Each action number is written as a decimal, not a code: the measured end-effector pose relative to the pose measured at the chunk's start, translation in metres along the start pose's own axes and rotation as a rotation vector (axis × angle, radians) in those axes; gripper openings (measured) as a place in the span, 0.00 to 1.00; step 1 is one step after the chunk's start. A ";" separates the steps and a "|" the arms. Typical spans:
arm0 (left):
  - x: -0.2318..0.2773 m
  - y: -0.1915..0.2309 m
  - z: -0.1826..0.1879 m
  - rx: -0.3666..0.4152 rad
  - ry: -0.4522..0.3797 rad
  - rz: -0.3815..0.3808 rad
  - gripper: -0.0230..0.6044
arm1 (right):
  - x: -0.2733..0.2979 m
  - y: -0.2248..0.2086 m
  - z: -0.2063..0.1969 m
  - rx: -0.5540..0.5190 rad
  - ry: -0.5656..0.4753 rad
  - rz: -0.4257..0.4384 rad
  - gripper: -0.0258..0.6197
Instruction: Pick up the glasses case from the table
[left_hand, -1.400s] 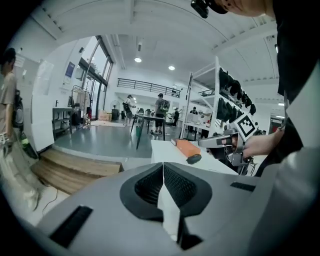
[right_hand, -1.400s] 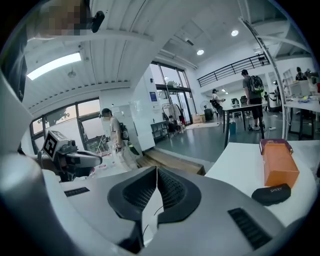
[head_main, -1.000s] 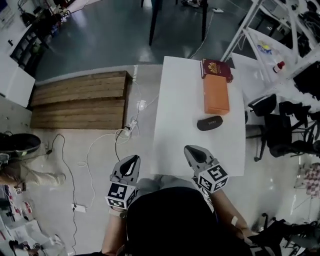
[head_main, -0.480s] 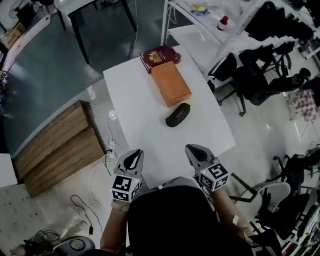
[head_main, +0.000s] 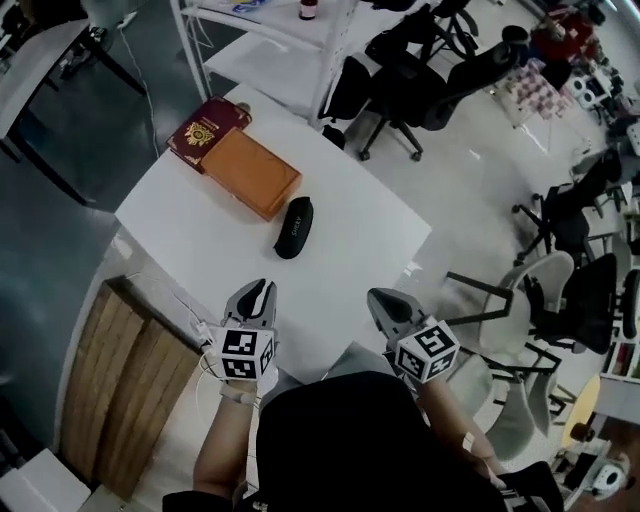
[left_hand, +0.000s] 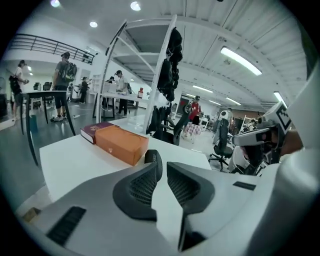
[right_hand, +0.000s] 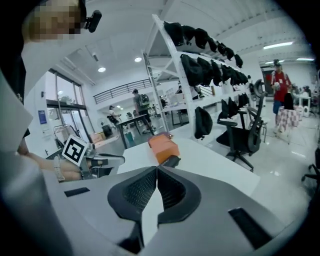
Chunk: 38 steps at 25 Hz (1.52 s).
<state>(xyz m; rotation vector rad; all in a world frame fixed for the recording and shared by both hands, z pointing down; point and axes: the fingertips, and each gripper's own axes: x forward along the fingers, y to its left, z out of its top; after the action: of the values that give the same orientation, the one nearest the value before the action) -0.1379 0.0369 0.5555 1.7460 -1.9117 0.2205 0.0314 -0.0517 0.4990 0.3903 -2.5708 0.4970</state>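
Left tongs (head_main: 260, 290) at the tabletop's (head_main: 370, 230) near edge: jaws a narrow slit, just been opening, nothing between them. Right tongs (head_main: 378, 300) pressed together, empty, off to the side. Past the left, nearer tongs and well apart lies the glasses case (head_main: 294, 227), a black smooth oblong, flat, far end just beside the orange box (head_main: 251, 173), long axis pointing toward that box.

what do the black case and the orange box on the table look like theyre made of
Glasses case: looks like a hard shell with a matte black, perhaps leatherette skin; rounded, no glare. Orange box: likely cardboard, matte; crisp edges, flat even colour.
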 end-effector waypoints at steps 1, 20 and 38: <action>0.010 0.004 -0.002 -0.004 0.016 -0.012 0.15 | -0.005 -0.005 -0.002 0.018 -0.007 -0.031 0.09; 0.194 0.012 -0.055 0.281 0.335 -0.042 0.60 | -0.125 -0.066 -0.073 0.293 -0.031 -0.453 0.09; 0.183 0.013 -0.053 0.264 0.346 -0.051 0.60 | -0.137 -0.067 -0.075 0.308 -0.065 -0.461 0.09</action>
<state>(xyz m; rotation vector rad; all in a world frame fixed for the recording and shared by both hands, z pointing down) -0.1396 -0.0966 0.6918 1.7801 -1.6423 0.7347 0.2007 -0.0562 0.5080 1.0888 -2.3527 0.7110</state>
